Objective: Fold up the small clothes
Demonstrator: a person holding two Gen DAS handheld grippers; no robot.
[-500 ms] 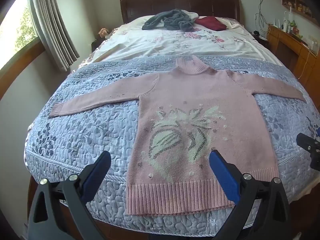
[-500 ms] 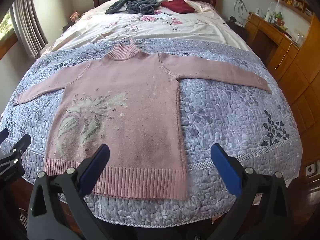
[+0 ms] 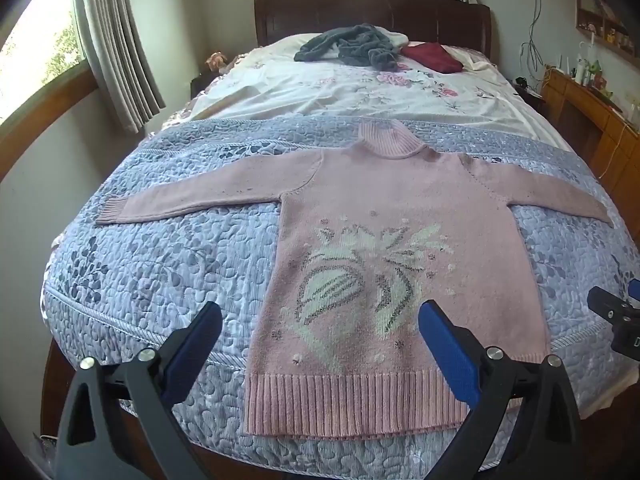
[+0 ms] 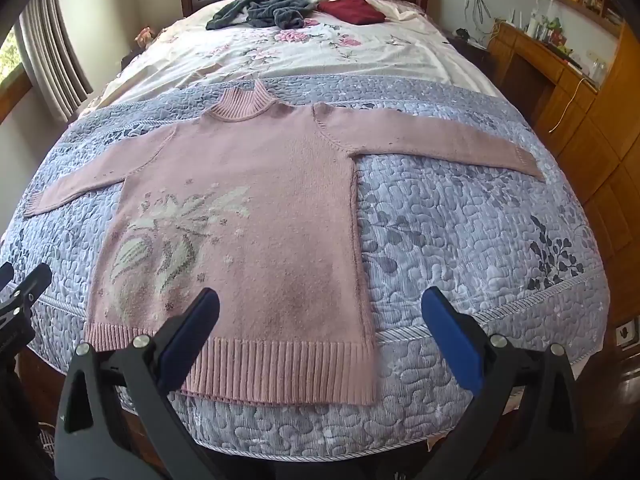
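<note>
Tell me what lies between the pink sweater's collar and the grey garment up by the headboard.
Beyond the pink sweater collar comes a strip of grey-blue quilt, then bare floral sheet up to the grey garment. The right wrist view shows it best.

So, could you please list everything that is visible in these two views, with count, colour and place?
Pink knitted turtleneck sweater with a pale leaf motif: one, pink, spread flat on the quilt, sleeves out.
Blue-grey quilted bedspread: one, blue-grey, over the near part of the bed.
White floral sheet: one, white with pink flowers, beyond the quilt.
Dark grey crumpled garment: one, grey, near the headboard.
Dark red folded cloth: one, dark red, beside the grey garment.
Dark wooden headboard: one, dark brown, far end.
Grey curtains: grey, by the left window.
Wooden cabinet: light brown, right wall.
Left tongs: black with blue pads, open, above the hem.
Right tongs: same, open, above the hem's right corner.
</note>
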